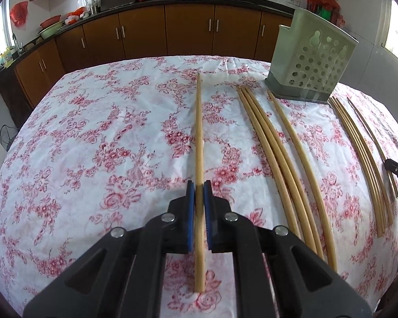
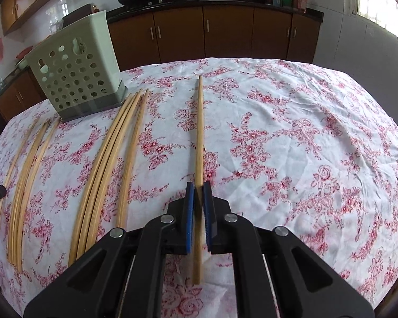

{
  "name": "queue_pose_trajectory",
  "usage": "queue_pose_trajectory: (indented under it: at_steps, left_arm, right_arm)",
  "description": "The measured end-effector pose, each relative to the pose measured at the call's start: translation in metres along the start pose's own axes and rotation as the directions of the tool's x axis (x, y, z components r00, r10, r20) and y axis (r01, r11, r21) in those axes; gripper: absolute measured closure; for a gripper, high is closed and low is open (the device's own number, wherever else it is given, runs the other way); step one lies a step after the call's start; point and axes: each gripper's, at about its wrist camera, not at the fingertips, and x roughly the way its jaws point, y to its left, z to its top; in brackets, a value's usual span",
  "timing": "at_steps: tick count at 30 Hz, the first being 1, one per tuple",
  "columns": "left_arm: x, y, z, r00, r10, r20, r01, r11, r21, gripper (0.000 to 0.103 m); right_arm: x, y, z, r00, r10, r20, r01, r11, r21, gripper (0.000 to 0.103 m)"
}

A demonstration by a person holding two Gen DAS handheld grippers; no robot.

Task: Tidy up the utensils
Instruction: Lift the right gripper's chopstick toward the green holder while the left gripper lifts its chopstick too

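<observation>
- Left tongs: black arms with blue ribbed pads, closed on a slim, round bamboo chopstick running up the frame's middle.
- Right tongs: the same build, clamped on a second chopstick, also at centre.
- Loose chopsticks lie in bundles on the bench, right of centre in the left view.
- The bench wears a wrinkled white cloth with red flowers.
- A pale green perforated plastic utensil holder stands upright at upper right.
</observation>
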Motion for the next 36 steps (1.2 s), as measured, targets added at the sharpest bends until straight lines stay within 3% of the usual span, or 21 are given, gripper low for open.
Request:
queue_pose_trajectory:
  at_steps: [7, 12, 20, 28, 31, 34, 36]
  left_arm:
    - [-0.004, -0.004, -0.003, 1.000, 0.022, -0.001, -0.022, 0.999, 0.030, 0.095]
    - [-0.046, 0.000, 0.015, 0.993, 0.019, 0.117, -0.022, 0.999, 0.023, 0.095]
    - [-0.114, 0.013, 0.067, 0.948, 0.011, 0.318, 0.003, 0.999, -0.043, 0.095]
    - [-0.133, 0.019, 0.107, 0.923, 0.026, 0.385, 0.005, 0.997, -0.080, 0.095]
    - [-0.149, 0.013, 0.126, 0.901, 0.012, 0.434, 0.024, 0.997, -0.077, 0.095]
    - [-0.173, 0.001, 0.146, 0.864, -0.019, 0.503, 0.056, 0.997, -0.060, 0.095]
    - [-0.191, -0.010, 0.159, 0.830, -0.051, 0.555, 0.094, 0.994, -0.049, 0.095]
  right_arm:
    - [-0.007, -0.003, -0.003, 1.000, 0.015, 0.009, -0.015, 1.000, 0.007, 0.095]
    - [-0.048, -0.009, 0.016, 0.990, 0.030, 0.140, -0.032, 0.999, 0.012, 0.095]
    - [-0.113, -0.014, 0.057, 0.933, 0.045, 0.357, -0.057, 0.998, 0.023, 0.095]
    - [-0.125, -0.007, 0.087, 0.906, 0.057, 0.419, -0.066, 0.998, 0.007, 0.095]
    - [-0.139, 0.003, 0.108, 0.883, 0.079, 0.463, -0.088, 0.996, -0.003, 0.095]
    - [-0.165, 0.014, 0.130, 0.828, 0.121, 0.548, -0.129, 0.991, -0.025, 0.095]
    - [-0.185, 0.023, 0.143, 0.778, 0.153, 0.609, -0.163, 0.986, -0.040, 0.095]
